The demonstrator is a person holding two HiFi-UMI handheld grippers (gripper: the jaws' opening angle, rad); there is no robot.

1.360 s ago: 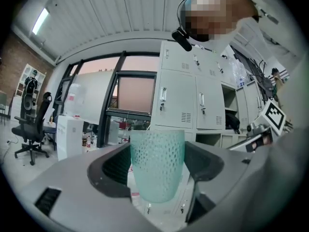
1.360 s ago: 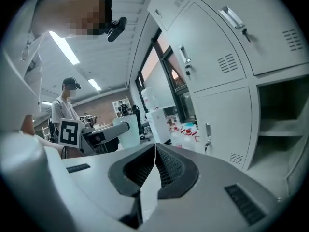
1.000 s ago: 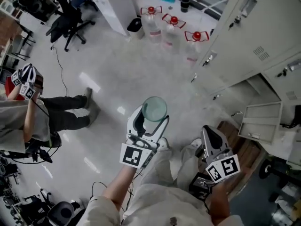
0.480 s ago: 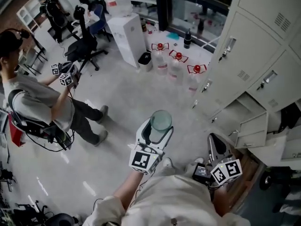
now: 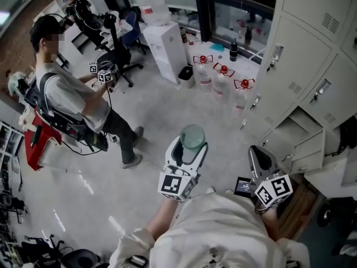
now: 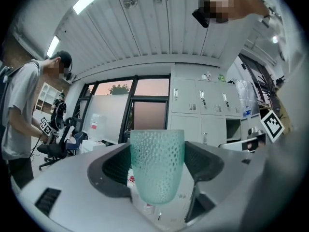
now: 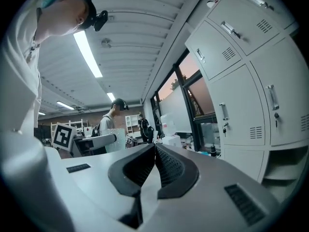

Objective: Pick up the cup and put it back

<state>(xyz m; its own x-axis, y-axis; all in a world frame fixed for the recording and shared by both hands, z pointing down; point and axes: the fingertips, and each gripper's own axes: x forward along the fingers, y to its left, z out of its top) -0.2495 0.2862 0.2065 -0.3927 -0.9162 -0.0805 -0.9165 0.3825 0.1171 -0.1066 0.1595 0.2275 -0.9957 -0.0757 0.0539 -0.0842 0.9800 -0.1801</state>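
A person in a pale top is gripping a translucent teal cup (image 5: 193, 134) in the left gripper (image 6: 157, 164), whose jaws are standing wide with their dark pads pressing on either side of the dimpled wall. The cup is sitting upright, mouth up, and is being carried in the air in front of the person's chest, above the pale floor (image 5: 162, 110) and resting on nothing. The right gripper (image 7: 155, 153) is hanging beside it towards the lockers (image 5: 312, 49), its jaws drawn tight together with nothing between them; its marker cube is showing at the lower right of the head view. One low locker door (image 5: 309, 149) is standing open just beyond that gripper. Further out, three clear water bottles (image 5: 223, 80) with red caps are standing in a row at the foot of the lockers, next to a white dispenser (image 5: 167, 43) bearing a large jug. At the left of the room, a second person (image 5: 72, 105) wearing a harness is holding up marker-cubed grippers (image 5: 103, 74), with black office chairs (image 5: 120, 54) behind.
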